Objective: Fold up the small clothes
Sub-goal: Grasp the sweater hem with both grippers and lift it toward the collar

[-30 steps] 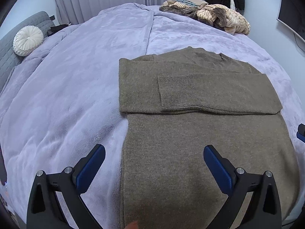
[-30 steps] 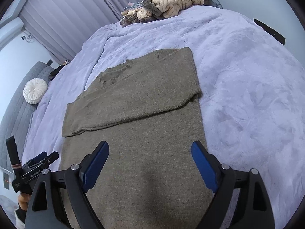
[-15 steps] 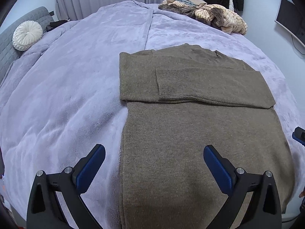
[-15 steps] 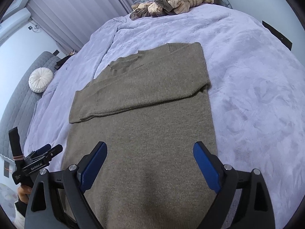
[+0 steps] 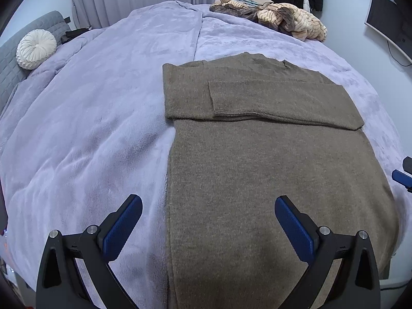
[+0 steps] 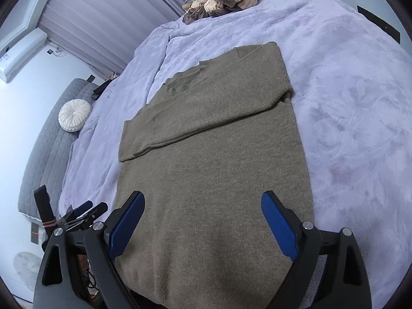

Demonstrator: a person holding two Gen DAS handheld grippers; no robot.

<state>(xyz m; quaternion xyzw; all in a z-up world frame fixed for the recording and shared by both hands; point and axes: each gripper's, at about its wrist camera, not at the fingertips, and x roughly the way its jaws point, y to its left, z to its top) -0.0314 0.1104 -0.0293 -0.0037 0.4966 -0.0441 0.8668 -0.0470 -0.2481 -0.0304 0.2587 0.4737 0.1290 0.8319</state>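
Left black blue-padded tongs: you hold them spread wide, empty.
Right black blue-padded tongs: likewise spread wide, empty.

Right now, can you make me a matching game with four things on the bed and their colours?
Things:
1. sweater
2. blanket
3. round cushion
4. gripper pads

Colours:
A. blue
B. white
C. olive brown
D. pale purple

Pairs: 1-C, 2-D, 3-B, 4-A
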